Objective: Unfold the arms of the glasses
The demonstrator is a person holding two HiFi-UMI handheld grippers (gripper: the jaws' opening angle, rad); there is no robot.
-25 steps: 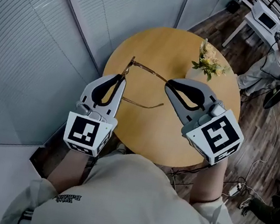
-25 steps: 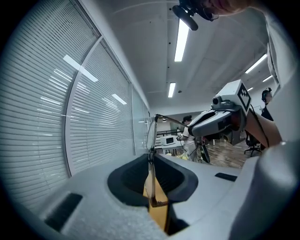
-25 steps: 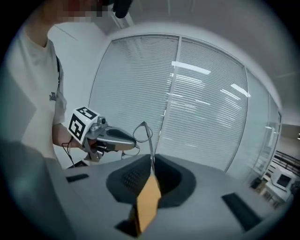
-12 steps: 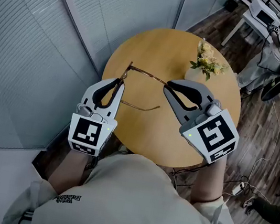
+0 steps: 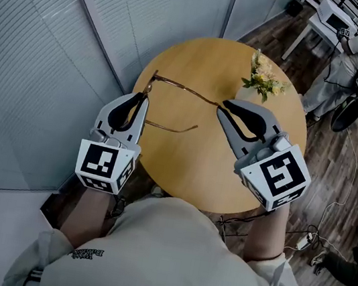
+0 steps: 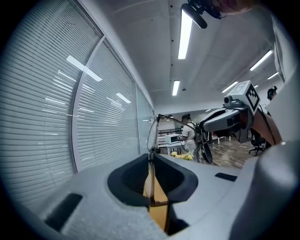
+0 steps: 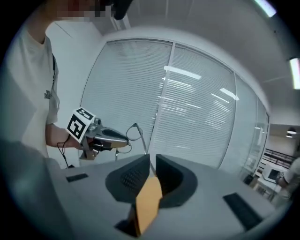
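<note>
Print [image 5: 89, 251] on the shirt [image 5: 173, 260] is too blurred to read. The left cube [image 5: 102, 165] and right cube [image 5: 275, 175] bear only square patterns.

right gripper [image 7: 152, 161] jaws pinch the thin glasses [image 7: 142, 140] arm; beyond, left gripper [image 7: 125, 139] holds the frame.

Round, light-brown wooden table [image 5: 182, 166] bearing a small pale vase of yellow and white flowers [image 5: 263, 78] near its far right edge.

The head camera looks steeply down on the worktop [image 5: 182, 166]. Looking close along their jaws, the left gripper view faces the right hand-held gripper [image 6: 204, 127], and the right gripper view faces the left hand-held gripper [image 7: 125, 139].
</note>
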